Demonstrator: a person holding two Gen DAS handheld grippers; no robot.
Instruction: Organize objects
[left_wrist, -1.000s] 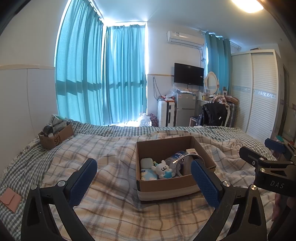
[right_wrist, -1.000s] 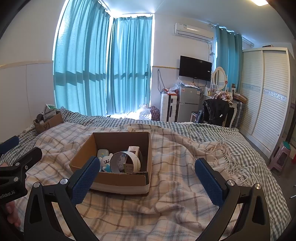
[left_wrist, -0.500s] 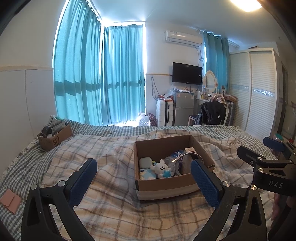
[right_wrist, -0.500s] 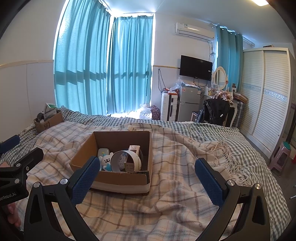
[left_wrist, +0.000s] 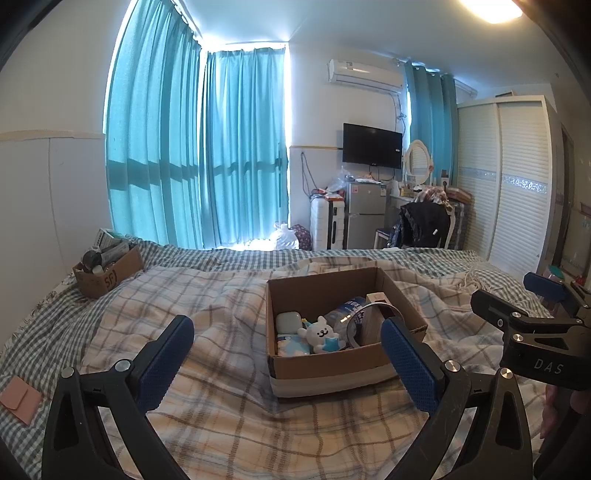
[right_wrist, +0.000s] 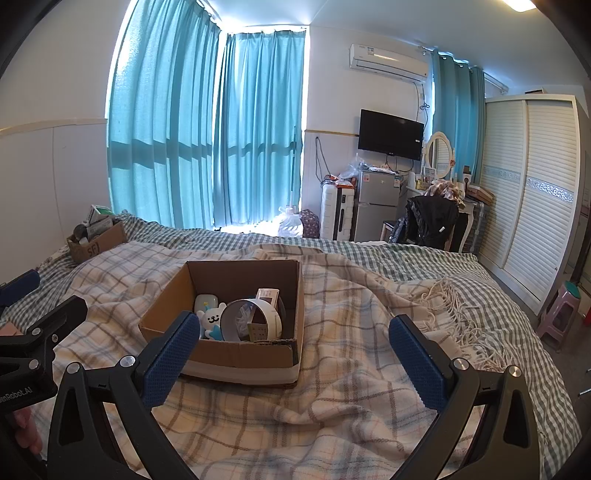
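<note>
Little has moved since a second ago: both grippers hang at nearly the same height over the bed, the left wrist view having drifted only slightly so that the cardboard box (left_wrist: 332, 363) sits a touch lower and more central.

A plaid blanket (right_wrist: 351, 387) covers the bed, with a checked sheet (right_wrist: 424, 258) showing beyond it toward the teal curtains (left_wrist: 195, 147). The open-topped box rests on the blanket near the middle of the bed. Inside it lie a white tape ring (right_wrist: 271, 317) standing on edge, a clear plastic bottle (left_wrist: 345, 314) on its side, a small carton (right_wrist: 267, 295) at the back, a white rounded case (left_wrist: 289, 321), and a white bear toy (left_wrist: 320, 336) with a blue star, all crowded toward the near wall.

A smaller brown box (left_wrist: 110, 277) full of odds and ends stands well apart at the far left edge of the bed, and a pink wallet (left_wrist: 20, 402) lies on the sheet near the left side.

The left gripper (left_wrist: 286, 362) is spread wide and holds nothing, its blue pads (left_wrist: 166, 358) flanking the box front. The right gripper (right_wrist: 295, 362) is likewise spread wide and empty, hovering just short of the box's right corner.
</note>
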